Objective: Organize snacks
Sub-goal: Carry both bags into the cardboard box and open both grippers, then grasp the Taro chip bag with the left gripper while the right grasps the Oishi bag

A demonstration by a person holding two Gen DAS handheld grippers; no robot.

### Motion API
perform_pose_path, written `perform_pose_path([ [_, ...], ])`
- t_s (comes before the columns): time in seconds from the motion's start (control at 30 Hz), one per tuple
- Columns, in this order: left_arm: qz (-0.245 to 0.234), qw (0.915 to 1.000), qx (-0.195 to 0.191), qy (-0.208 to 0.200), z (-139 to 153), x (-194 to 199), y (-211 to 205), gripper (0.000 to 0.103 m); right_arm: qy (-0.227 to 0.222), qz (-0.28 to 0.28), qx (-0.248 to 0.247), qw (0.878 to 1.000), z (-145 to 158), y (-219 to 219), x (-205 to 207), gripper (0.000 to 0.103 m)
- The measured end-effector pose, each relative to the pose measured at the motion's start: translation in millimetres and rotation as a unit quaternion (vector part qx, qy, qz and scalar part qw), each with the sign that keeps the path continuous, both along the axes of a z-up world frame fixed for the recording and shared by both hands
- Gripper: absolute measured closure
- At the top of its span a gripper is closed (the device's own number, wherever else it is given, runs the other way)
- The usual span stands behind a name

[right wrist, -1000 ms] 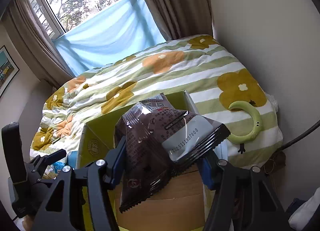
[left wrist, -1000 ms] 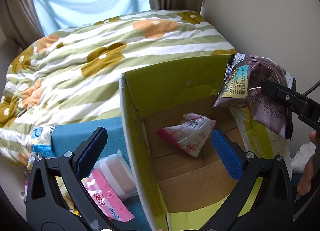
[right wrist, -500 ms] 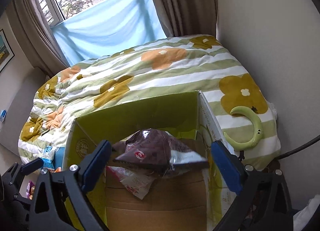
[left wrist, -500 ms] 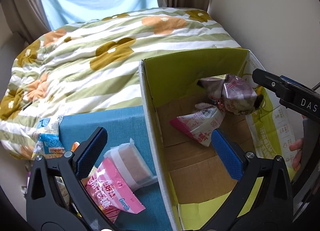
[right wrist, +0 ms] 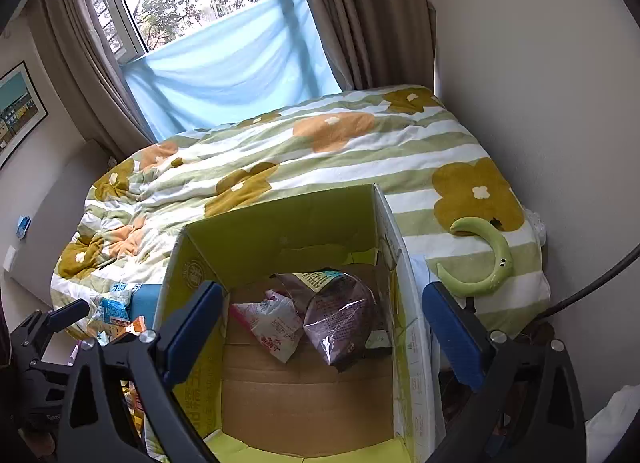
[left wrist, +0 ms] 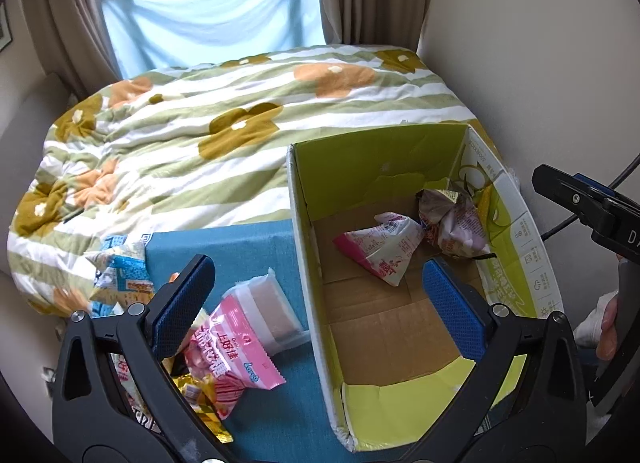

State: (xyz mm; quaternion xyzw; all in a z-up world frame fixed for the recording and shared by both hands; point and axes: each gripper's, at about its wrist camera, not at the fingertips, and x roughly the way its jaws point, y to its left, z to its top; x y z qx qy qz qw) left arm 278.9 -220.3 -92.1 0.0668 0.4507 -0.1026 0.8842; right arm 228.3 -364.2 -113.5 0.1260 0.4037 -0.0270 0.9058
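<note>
Both grippers, left [left wrist: 318, 291] and right [right wrist: 322, 317], gape empty over the cardboard box [right wrist: 200, 259]; a purple snack bag [right wrist: 340, 319] lies against its far wall beside a pink packet [right wrist: 276, 323], print unreadable.

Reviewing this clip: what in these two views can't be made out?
- Pile of snacks, left wrist view: lower packs hidden by the left gripper and the pink pack on top.
- Dark bag, right wrist view: its print is too small to read.
- Right gripper, left wrist view: cut off by the right edge.
- Box outside faces: near one out of frame.
</note>
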Motion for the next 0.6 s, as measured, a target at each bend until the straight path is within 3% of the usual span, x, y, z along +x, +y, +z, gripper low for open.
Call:
perform_pose_path([
  [0.3, 0.026, 0.9982, -0.003, -0.055, 57.2, -76.8, 18.1, 0.0, -0.041, 0.037, -0.018, 0.998, 46.7, 11.3, -63.1, 0.004],
  [0.6, 0.095, 0.9916, 0.04, -0.078, 86.1, -163.6, 60.2, 0.0, -0.07, 0.1, -0.011, 0.992, 60.3, 35.2, -111.3, 0.004],
])
